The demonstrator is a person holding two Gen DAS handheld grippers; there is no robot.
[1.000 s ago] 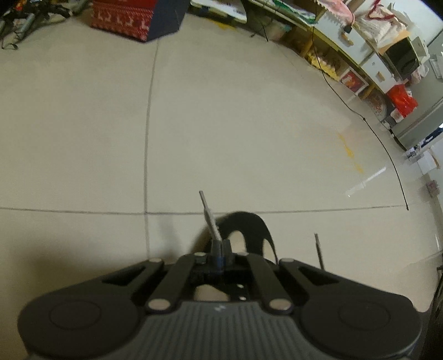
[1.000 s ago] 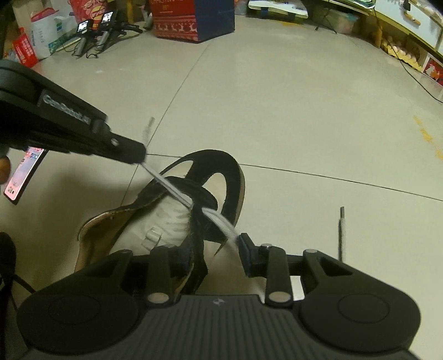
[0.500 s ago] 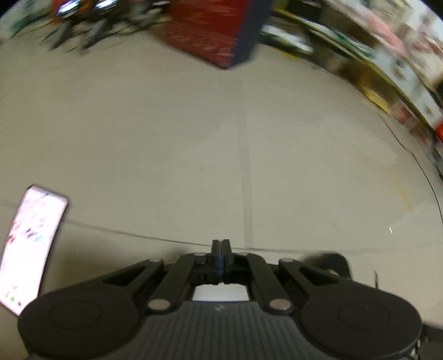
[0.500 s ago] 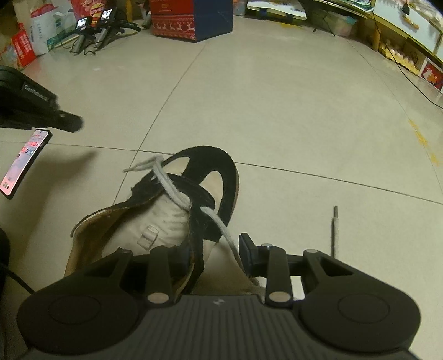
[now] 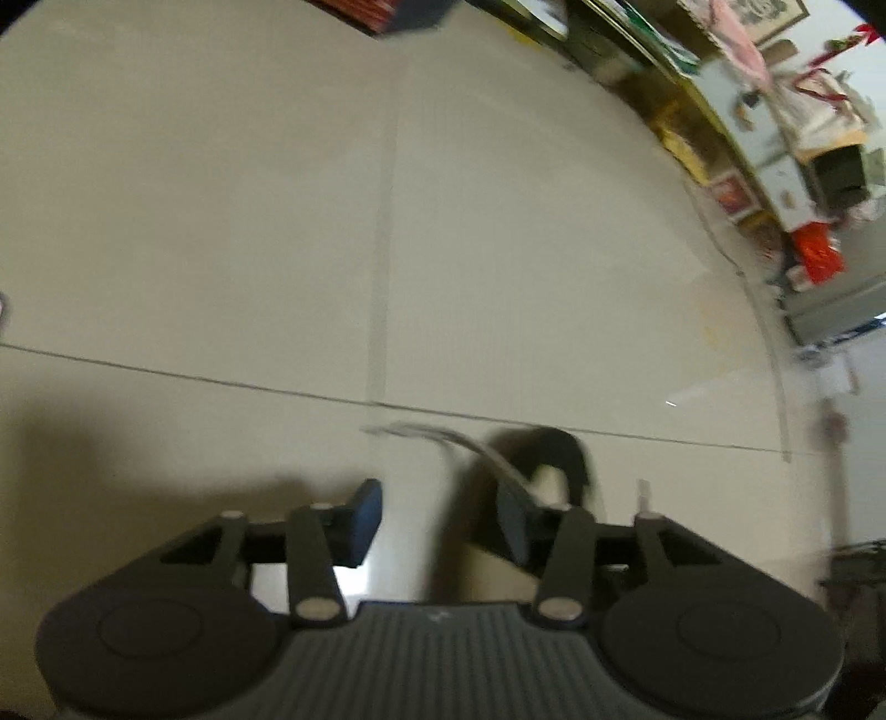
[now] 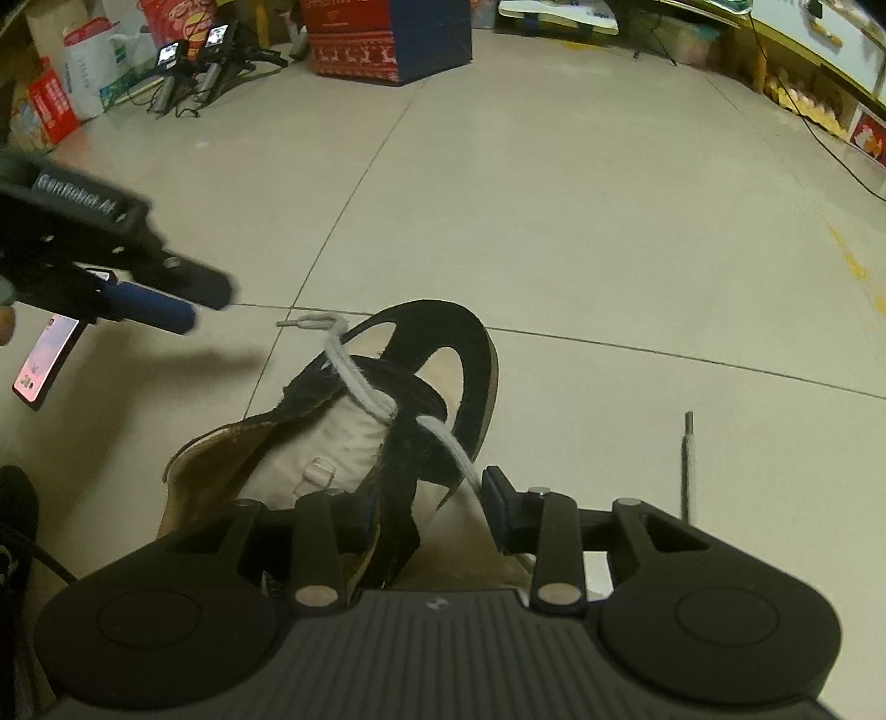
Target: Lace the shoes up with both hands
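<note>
Pale tiled floor, dark grout lines; red box and cluttered shelves behind. Shoe on floor beneath right gripper, jaws opening astride its flap. Left gripper opening, empty; lace draped loose.

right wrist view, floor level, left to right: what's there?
phone → left gripper → loose lace tip → shoe → other lace end lying on the floor
</note>
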